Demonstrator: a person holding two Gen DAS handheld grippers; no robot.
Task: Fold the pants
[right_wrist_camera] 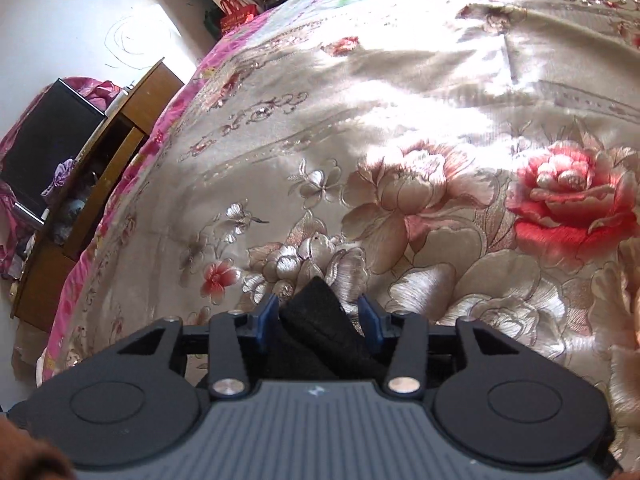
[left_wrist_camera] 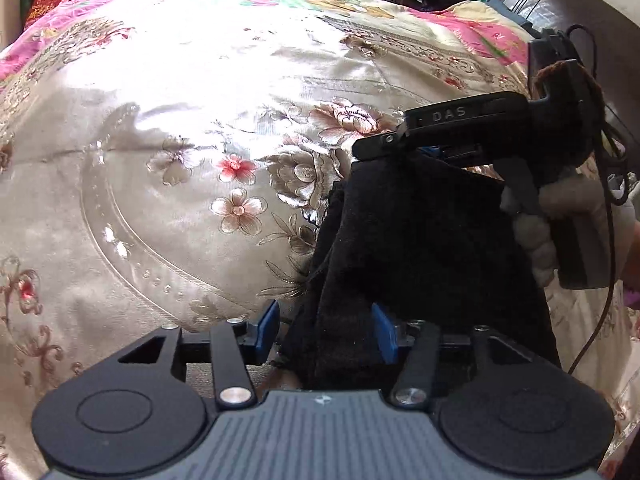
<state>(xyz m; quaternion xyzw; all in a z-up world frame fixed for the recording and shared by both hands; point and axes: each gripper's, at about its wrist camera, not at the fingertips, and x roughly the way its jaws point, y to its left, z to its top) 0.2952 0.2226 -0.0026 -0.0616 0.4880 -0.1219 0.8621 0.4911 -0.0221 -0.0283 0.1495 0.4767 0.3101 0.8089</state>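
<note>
We hold the black pants [left_wrist_camera: 420, 248] lifted off the bedspread [left_wrist_camera: 180, 128]; left gripper [left_wrist_camera: 326, 332] and right gripper [right_wrist_camera: 318, 320] each straddle cloth, fingers apart, clamping uncertain. Next: spread them flat ahead.

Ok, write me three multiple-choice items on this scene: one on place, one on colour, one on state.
1. Where do the pants hang?
A. over the bedspread
B. over a sink
C. inside a drawer

2. What colour are the pants?
A. white
B. black
C. yellow

3. What lies between the fingers of the left gripper?
A. nothing
B. a red bag
C. pants cloth

Answers:
1. A, as the flowered bedspread fills the space behind the cloth.
2. B, as the cloth is black in both views.
3. C, as black cloth fills the gap between the blue fingers; the right gripper likewise has cloth between its fingers.
</note>
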